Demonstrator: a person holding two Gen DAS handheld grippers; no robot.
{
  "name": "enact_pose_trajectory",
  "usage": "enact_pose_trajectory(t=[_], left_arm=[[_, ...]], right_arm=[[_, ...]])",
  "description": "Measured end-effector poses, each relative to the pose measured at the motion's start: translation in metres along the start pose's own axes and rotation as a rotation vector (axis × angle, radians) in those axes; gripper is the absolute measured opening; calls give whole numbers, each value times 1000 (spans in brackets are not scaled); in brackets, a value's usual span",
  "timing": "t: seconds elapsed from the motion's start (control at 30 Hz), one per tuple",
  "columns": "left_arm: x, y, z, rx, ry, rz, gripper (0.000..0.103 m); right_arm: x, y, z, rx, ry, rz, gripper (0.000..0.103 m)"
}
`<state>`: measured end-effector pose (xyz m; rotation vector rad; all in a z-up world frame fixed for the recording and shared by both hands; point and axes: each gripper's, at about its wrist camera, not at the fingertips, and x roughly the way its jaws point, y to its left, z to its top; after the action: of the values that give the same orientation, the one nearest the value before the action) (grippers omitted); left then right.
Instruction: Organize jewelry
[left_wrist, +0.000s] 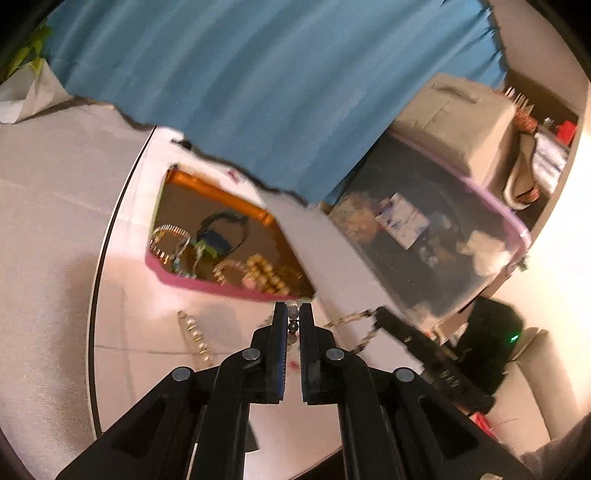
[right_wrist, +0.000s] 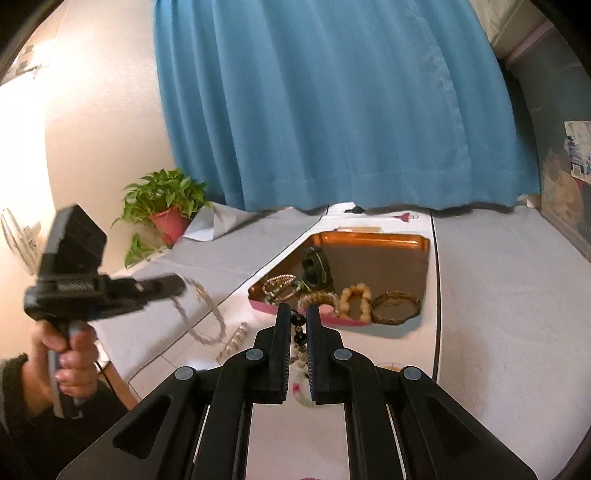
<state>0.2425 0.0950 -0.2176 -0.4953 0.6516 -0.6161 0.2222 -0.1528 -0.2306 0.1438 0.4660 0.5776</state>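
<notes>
An orange tray with a pink front rim (left_wrist: 221, 288) (right_wrist: 369, 239) sits on the white table and holds several bracelets and bead strings. My left gripper (left_wrist: 293, 308) is shut on a beaded strand (left_wrist: 293, 326) just in front of the tray. My right gripper (right_wrist: 298, 310) is shut on dark and pale beads (right_wrist: 298, 328). In the right wrist view a hand holds the left gripper (right_wrist: 177, 284), and a pale chain (right_wrist: 201, 317) hangs from its tip. In the left wrist view a chain (left_wrist: 349, 320) runs from the right gripper (left_wrist: 380, 314) toward my left fingers. I cannot tell whether it is one strand.
A short pearl piece (left_wrist: 195, 338) (right_wrist: 234, 341) lies on the table left of the grippers. A blue curtain (right_wrist: 332, 110) hangs behind the table. A potted plant (right_wrist: 168, 221) stands at the back left. A clear bin with a purple lid (left_wrist: 443, 240) stands to the right.
</notes>
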Motion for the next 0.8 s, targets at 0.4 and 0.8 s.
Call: enact_pose_trajectory(t=[0.4, 0.8], left_arm=[[38, -42, -28, 304, 130, 379, 4], [28, -80, -19, 335, 88, 435, 4]], right_arm=[[20, 3, -5, -4, 101, -37, 8], [-7, 20, 10, 18, 103, -173, 8]])
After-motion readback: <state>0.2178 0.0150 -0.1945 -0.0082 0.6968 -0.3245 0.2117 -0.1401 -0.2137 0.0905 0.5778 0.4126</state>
